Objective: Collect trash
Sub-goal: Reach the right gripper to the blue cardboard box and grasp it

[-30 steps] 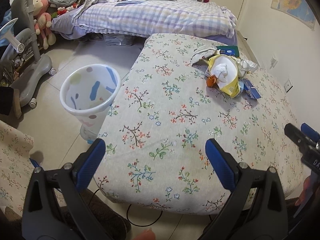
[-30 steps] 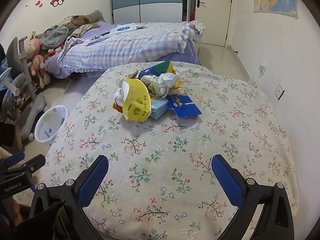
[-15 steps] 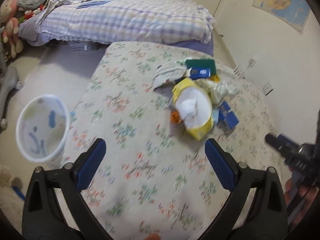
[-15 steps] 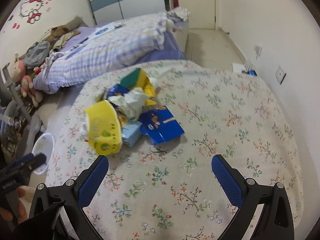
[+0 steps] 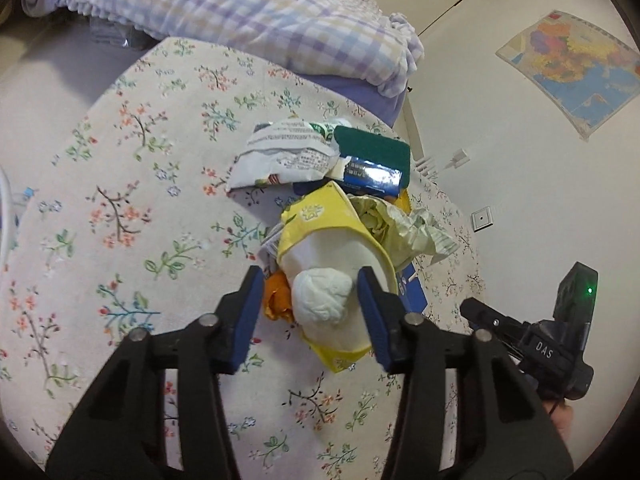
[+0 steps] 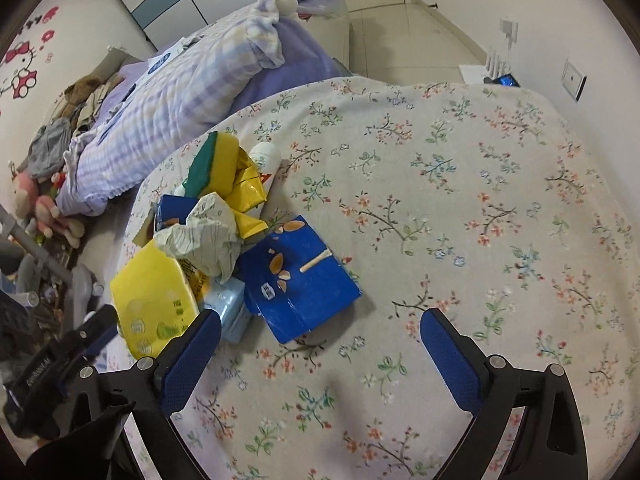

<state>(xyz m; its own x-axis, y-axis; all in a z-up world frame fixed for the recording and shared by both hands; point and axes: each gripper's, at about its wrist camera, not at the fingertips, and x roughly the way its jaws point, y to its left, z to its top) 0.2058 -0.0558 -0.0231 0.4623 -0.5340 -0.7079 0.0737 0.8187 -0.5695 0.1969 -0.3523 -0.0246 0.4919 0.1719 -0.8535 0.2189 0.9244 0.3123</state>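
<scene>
While I am holding my left gripper (image 5: pixel 310 300) low over the heap of trash, its jaws are standing partly open on either side of a white crumpled wad (image 5: pixel 322 300) that is sitting in the mouth of a yellow wrapper (image 5: pixel 316 216); the blue pads are flanking the wad closely, but I cannot tell whether they are touching it. An orange scrap (image 5: pixel 278 298) is lying just beside the wad, against the left pad. Beyond the yellow wrapper, a white printed packet (image 5: pixel 280 156), a dark blue pack (image 5: pixel 372 174) and a green sponge (image 5: pixel 376 148) are crowding together, with a crumpled pale paper (image 5: pixel 404 228) leaning on the wrapper's right side. The whole pile is resting on the floral bedspread (image 5: pixel 120 200), toward the wall side, with a checked quilt (image 5: pixel 240 12) lying on the bed beyond it. My right gripper (image 6: pixel 320 344) is hovering over the spread with its jaws wide apart and holding nothing. In the right wrist view, the flattened blue carton (image 6: pixel 304 280) is lying ahead of the left pad, touching a light blue tissue pack (image 6: pixel 230 308), and the yellow wrapper is sitting further left, near the other gripper.
</scene>
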